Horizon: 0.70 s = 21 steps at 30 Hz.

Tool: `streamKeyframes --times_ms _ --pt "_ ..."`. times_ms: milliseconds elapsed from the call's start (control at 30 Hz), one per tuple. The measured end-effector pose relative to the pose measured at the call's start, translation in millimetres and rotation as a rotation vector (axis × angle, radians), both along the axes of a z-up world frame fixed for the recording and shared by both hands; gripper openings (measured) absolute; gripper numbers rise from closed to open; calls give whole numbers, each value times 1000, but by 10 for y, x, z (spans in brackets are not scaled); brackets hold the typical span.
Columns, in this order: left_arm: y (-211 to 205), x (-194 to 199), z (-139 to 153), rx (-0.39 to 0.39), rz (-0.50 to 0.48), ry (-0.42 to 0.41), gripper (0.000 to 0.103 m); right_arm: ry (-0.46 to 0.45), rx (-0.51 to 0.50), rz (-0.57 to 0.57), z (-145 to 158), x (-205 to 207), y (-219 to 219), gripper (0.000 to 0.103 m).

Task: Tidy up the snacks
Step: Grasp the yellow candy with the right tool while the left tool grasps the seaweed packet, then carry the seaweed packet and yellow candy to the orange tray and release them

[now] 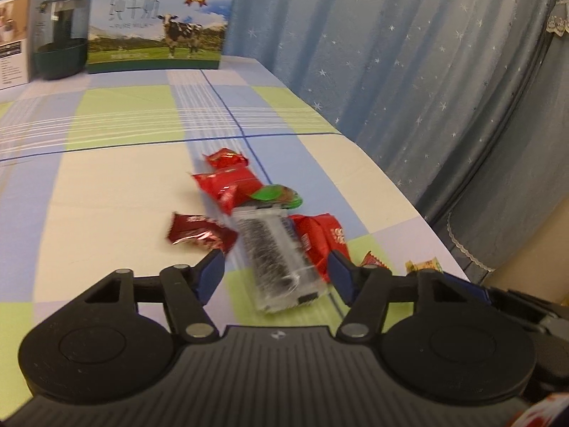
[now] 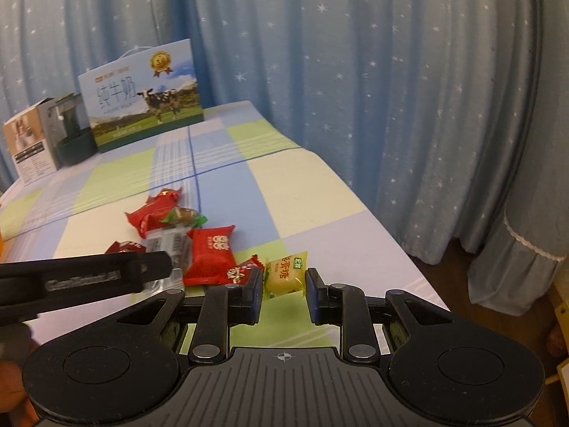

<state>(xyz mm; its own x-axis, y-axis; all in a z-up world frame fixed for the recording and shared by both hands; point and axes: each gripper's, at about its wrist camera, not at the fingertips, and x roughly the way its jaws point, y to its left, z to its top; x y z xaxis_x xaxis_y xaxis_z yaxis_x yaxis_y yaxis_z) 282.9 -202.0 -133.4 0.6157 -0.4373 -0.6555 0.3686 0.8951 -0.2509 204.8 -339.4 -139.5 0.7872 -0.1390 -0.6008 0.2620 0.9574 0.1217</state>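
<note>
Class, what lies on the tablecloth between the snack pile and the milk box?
Nothing: the tablecloth is bare from the snack pile to the milk box, as both wrist views show.

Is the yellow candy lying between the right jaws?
Yes: in the right wrist view the yellow candy sits between the two blue pads of the right gripper.

— What hangs behind the table?
— A blue curtain dotted with white stars point(image 2: 355, 89), filling the far and right sides.
— And the table?
— A checked tablecloth in green, blue and cream point(image 1: 106, 185) covers it. Brown wooden floor point(image 2: 444, 277) shows at the right.
</note>
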Motion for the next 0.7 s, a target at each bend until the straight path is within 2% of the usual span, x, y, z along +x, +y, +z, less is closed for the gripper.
streamKeyframes --times_ms 100,233,567,700 --pt "-115 76 -55 49 -19 -6 43 9 4 -7 -16 9 -21 25" --pt "-104 53 -77 77 -29 -2 37 14 5 -3 -34 15 -12 25" --pt "438 -532 -10 135 -4 1 36 10 27 71 -44 30 156 26" --pt "522 -577 -8 167 4 -19 37 14 28 95 -53 33 227 26"
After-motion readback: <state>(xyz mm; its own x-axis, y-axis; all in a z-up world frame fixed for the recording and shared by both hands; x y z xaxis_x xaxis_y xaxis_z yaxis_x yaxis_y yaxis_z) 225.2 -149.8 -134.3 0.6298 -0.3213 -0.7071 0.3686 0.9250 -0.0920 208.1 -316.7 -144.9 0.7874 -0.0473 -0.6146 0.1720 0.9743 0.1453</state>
